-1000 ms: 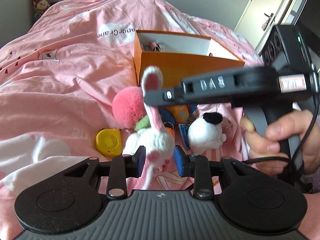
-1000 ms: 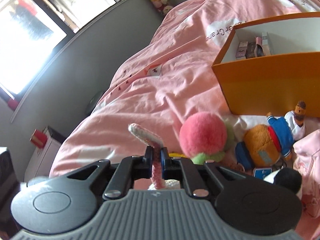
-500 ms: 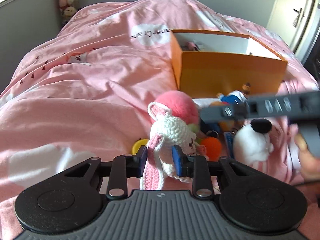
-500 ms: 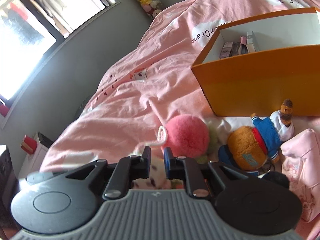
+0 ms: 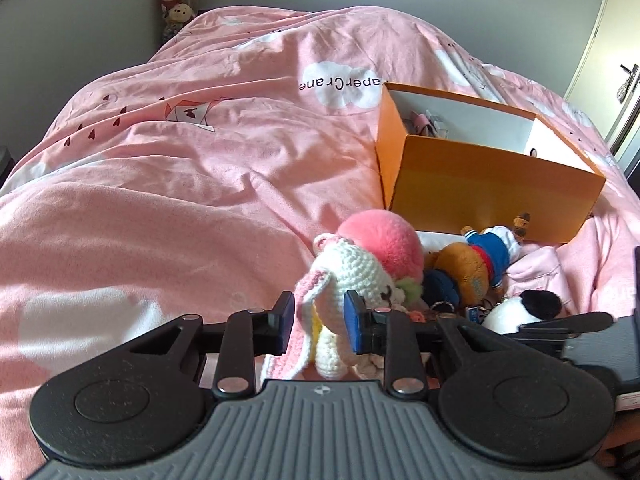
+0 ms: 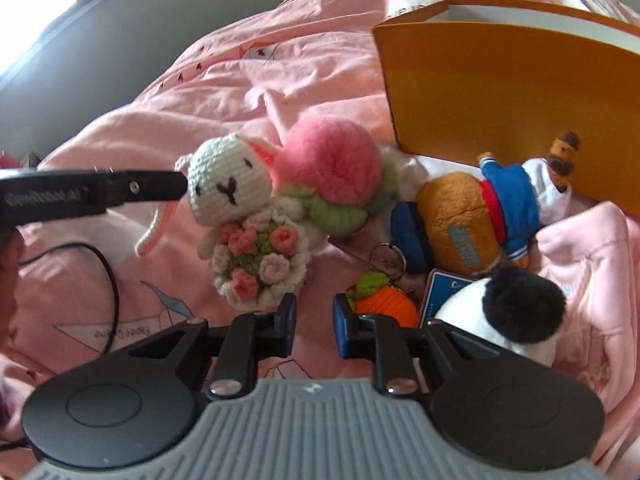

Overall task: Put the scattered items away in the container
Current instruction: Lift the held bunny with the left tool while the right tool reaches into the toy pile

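Observation:
My left gripper is shut on a white crochet bunny with pink ears and holds it above the bed. The bunny also shows in the right wrist view, holding a knitted flower bouquet, with the left gripper's finger at its head. My right gripper is open and empty, low over the pile of toys. The orange box with a white inside stands behind the pile and holds a few small items.
On the pink duvet lie a pink pompom plush, an orange bear in a blue top, a panda plush, a small crochet orange, a blue card and a pink cloth. A door is far right.
My right gripper let go of the bunny's ear, opened and swung down over the toy pile. My left gripper kept the bunny and lifted it a little; the view turned left.

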